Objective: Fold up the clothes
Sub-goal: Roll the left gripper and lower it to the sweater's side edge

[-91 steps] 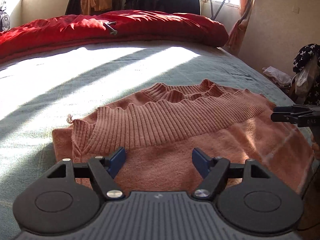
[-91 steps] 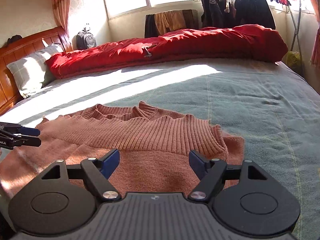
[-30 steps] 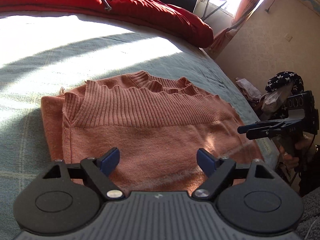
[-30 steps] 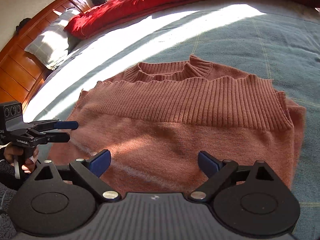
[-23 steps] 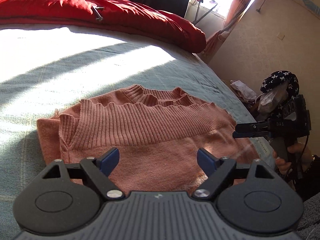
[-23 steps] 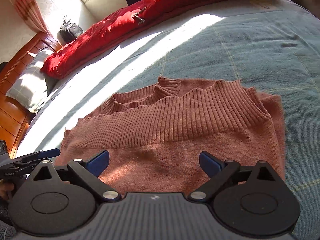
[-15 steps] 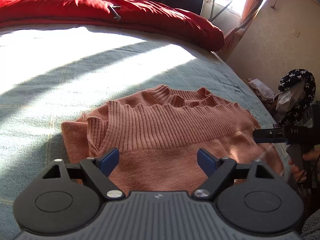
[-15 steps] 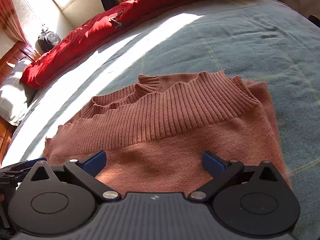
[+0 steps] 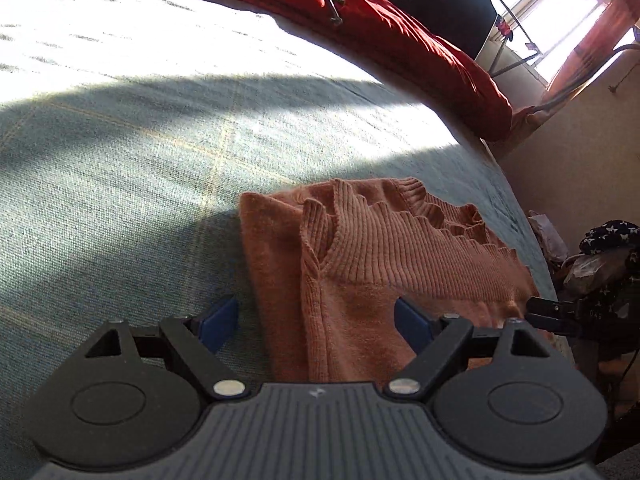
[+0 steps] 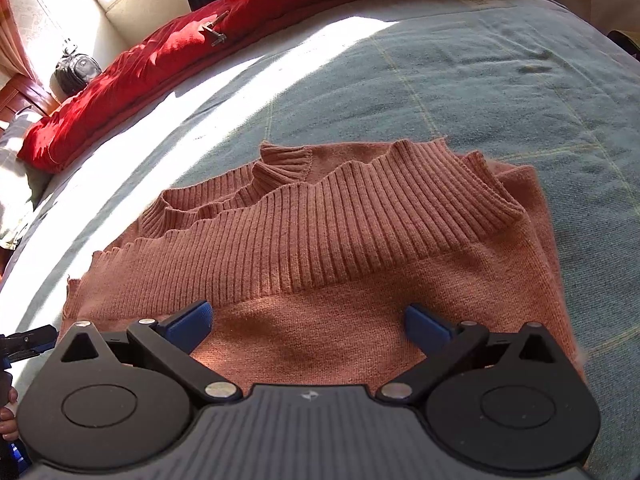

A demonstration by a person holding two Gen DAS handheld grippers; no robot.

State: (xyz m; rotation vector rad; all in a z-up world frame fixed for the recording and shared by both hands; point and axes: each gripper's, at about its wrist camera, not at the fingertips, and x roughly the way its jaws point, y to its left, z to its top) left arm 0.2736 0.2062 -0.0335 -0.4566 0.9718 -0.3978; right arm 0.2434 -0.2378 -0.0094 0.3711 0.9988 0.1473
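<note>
A salmon-pink knit sweater [image 9: 384,264] lies folded on the grey-green bedspread [image 9: 120,152], its ribbed hem doubled back over the body. My left gripper [image 9: 316,322] hangs open over the sweater's left folded edge, one blue pad over the bedspread and one over the knit. In the right wrist view the same sweater [image 10: 320,240] fills the middle, and my right gripper [image 10: 308,324] stands open just above its plain knit part. Nothing is held between either pair of fingers. The other gripper's tip [image 9: 556,314] shows at the sweater's right end.
A red quilt [image 10: 200,40] runs along the far side of the bed. A pillow [image 10: 12,184] and wooden headboard [image 10: 24,96] sit far left. A rack of dark clothes [image 9: 452,4] stands by the window. Bags [image 9: 600,256] pile on the floor beyond the bed's right edge.
My left gripper has swung left and dropped toward the sweater's left edge. The right gripper has come lower and closer over the sweater's middle. Both stayed open and the sweater has not moved.
</note>
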